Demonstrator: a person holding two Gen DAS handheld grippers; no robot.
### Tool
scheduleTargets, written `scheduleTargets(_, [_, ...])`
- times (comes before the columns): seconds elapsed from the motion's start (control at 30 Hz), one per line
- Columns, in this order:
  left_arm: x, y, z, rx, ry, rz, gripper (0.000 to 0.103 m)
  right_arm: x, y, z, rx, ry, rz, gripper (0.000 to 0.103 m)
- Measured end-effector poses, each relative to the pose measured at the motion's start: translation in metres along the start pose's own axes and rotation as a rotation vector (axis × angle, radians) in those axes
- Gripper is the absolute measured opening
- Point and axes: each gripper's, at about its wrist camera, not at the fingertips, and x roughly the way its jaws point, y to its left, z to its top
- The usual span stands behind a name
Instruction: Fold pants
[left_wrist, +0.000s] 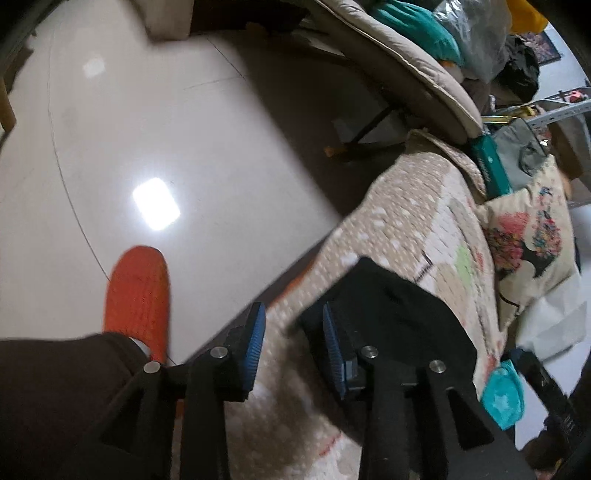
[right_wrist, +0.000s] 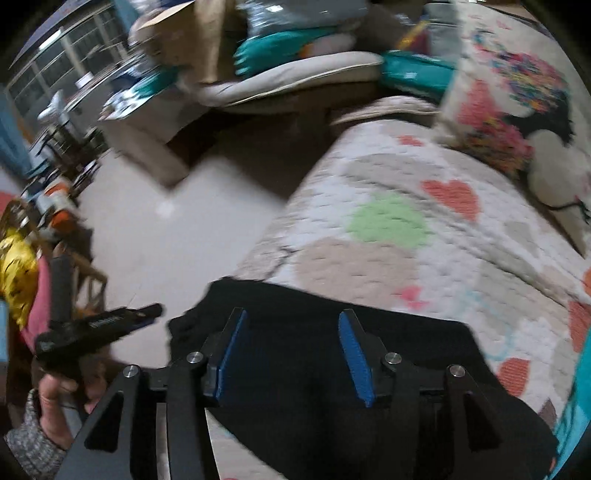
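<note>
A: Left gripper (left_wrist: 293, 341)?
B: Parted a little, blue pads (left_wrist: 255, 345) facing each other, nothing pressed between. Only quilted cover (left_wrist: 413, 221) seen through the gap. Pointed steeply down, past the near edge of the sofa.

A: And the right gripper (right_wrist: 291, 356)?
B: Parted more widely, pads (right_wrist: 356, 360) clear of the cloth. Hung just above the black pants (right_wrist: 332, 332), not gripping.

A: Where were the pants?
B: Spread on the cover at its near edge, dark and flat, one corner close to the drop toward the floor (left_wrist: 166, 122). In the left view, seen just right of the right-hand finger.

A: Further out?
B: Green spot and red hearts on the cover beyond the pants. Printed cushion (right_wrist: 517, 122) at the far right, leaned against the back. Beige padded seat (right_wrist: 295, 79) further off, loaded with teal things. Orange slipper (left_wrist: 138, 295) on the pale floor at the left. In the right view, hand (right_wrist: 61, 402) in a grey knit sleeve at the lower left, wrapped round the black handle of the other tool.

A: Sharpness?
B: Blurred in both views; small objects at the far left not readable.
</note>
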Motion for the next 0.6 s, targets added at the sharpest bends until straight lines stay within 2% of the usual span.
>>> scheduleTargets(0.13, [0.004, -0.008, -0.015, 0.039, 0.019, -0.041, 0.035, 0.022, 0.028, 0.015, -0.075, 0.053, 0.062, 0.056])
scheduleTargets(0.27, [0.007, -0.011, -0.019, 0.052, 0.013, -0.047, 0.035, 0.056, 0.044, 0.034, -0.121, 0.134, 0.115, 0.056])
scheduleTargets(0.47, [0.012, -0.012, -0.021, 0.025, 0.038, -0.063, 0.035, 0.124, 0.064, 0.049, -0.193, 0.261, 0.103, 0.056])
scheduleTargets(0.6, [0.010, -0.012, -0.023, 0.022, 0.027, -0.053, 0.037, 0.155, 0.076, 0.050, -0.247, 0.320, 0.092, 0.056])
